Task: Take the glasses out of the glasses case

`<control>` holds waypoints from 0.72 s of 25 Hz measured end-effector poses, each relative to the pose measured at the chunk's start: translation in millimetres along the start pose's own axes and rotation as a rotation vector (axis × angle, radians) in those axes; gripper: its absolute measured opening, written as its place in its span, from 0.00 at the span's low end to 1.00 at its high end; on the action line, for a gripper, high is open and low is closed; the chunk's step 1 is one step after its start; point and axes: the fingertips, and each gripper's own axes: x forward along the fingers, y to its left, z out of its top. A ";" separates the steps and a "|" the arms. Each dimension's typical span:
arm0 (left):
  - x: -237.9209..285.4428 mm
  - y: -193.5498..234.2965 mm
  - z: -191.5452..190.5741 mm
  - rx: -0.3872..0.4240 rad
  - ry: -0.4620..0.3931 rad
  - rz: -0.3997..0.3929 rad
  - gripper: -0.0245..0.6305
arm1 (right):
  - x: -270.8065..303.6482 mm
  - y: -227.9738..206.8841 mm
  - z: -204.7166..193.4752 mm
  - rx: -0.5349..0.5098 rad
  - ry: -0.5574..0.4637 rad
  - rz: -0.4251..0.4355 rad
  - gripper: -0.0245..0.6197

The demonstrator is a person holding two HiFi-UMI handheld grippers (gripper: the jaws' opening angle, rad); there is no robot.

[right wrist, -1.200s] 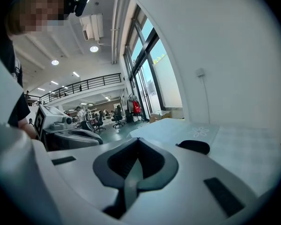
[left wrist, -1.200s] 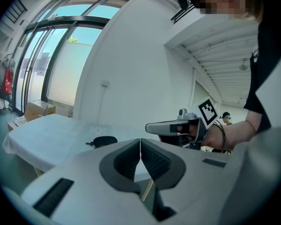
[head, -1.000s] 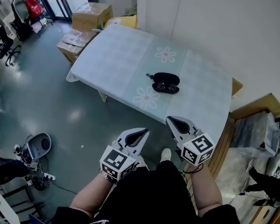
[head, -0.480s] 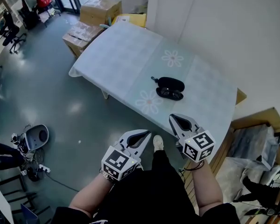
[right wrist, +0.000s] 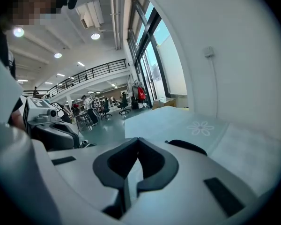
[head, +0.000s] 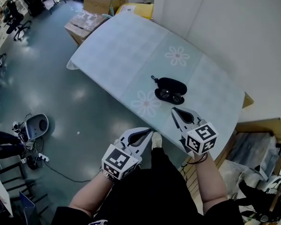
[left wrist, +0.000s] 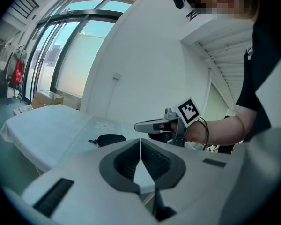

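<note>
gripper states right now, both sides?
Left gripper: closed, holding nothing.
Right gripper: closed, holding nothing.

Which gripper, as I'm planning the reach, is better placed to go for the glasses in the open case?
Right. The right gripper points at the open glasses case from close by; the left gripper sits farther back and to the side. Both have jaws shut.

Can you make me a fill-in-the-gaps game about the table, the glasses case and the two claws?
1. The glasses case on the table is coloured ___.
2. The left claw and the right claw are both ___, with nothing held between them.
3. The pale tablecloth has ___ printed on it.

Missing words: black; shut; flowers.
</note>
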 end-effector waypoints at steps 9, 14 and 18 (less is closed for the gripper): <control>47.4 8.7 -3.5 -0.054 0.024 0.038 0.08 | 28.1 -56.4 -18.6 -0.030 0.129 0.057 0.08; 67.0 15.7 -6.4 -0.085 0.029 0.058 0.08 | 47.9 -79.2 -31.0 -0.078 0.208 0.095 0.08; 77.6 21.9 -8.3 -0.110 0.035 0.071 0.08 | 65.4 -90.5 -41.6 -0.149 0.285 0.125 0.08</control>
